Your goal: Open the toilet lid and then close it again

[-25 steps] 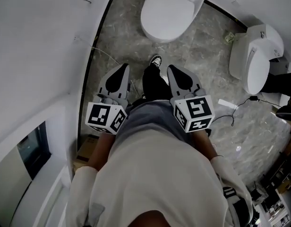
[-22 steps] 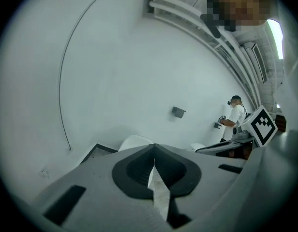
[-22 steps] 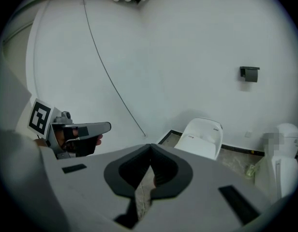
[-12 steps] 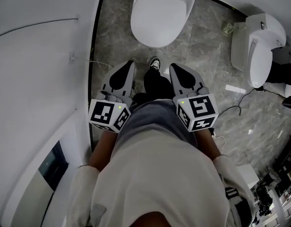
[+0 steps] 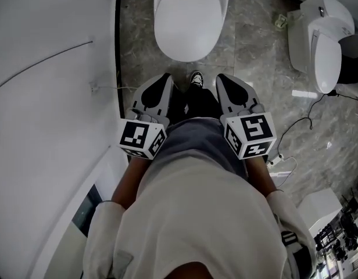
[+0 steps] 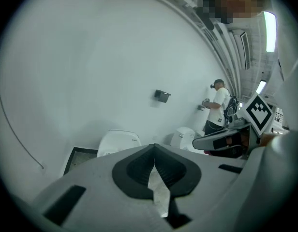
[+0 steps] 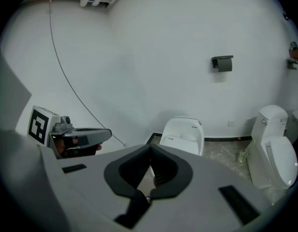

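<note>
Nothing done yet, I'd say: toilet lid [image 5: 188, 28] sits down at 12 o'clock, untouched. Left gripper [image 5: 165, 78] and right gripper [image 5: 221, 78] are both clamped closed and empty, well short of it. Opening and closing are both left to do.

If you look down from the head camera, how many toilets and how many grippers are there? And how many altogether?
Toilets: 2, the toilet ahead and the toilet at the right
Grippers: 2, the left gripper and the right gripper
Total: 4
</note>
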`<state>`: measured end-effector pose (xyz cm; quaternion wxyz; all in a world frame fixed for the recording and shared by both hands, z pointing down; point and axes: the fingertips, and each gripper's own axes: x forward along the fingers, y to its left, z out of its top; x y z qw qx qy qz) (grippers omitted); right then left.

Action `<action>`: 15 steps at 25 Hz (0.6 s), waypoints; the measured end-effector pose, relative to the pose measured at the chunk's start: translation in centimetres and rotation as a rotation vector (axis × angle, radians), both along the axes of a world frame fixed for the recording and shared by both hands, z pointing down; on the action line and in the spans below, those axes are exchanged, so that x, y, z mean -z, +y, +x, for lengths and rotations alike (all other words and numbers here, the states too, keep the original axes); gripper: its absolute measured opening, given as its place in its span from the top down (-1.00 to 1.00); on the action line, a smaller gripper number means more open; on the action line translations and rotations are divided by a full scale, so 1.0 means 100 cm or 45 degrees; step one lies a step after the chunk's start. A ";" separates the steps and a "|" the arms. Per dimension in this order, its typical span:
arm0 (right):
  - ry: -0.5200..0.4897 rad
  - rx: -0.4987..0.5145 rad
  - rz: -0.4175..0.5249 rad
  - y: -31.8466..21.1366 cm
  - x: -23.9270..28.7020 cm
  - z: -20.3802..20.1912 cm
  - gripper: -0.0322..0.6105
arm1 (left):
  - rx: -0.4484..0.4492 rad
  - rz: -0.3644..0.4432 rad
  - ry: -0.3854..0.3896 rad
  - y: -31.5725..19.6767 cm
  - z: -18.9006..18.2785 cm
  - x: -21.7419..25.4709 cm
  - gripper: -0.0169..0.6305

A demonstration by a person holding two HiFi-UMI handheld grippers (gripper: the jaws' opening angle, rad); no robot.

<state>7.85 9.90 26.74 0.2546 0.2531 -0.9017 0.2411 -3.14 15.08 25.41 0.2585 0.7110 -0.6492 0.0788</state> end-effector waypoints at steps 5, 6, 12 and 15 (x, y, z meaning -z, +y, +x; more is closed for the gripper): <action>-0.003 -0.085 -0.021 -0.015 -0.005 0.010 0.87 | -0.142 -0.043 -0.095 -0.025 0.009 -0.018 0.92; -0.002 -0.103 -0.024 -0.017 -0.006 0.011 0.87 | -0.172 -0.052 -0.112 -0.030 0.010 -0.023 0.92; 0.013 -0.213 -0.058 -0.028 -0.018 0.012 0.87 | -0.365 -0.105 -0.238 -0.053 0.010 -0.050 0.92; 0.030 -0.244 -0.071 -0.034 -0.021 0.006 0.87 | -0.428 -0.139 -0.243 -0.061 0.006 -0.062 0.92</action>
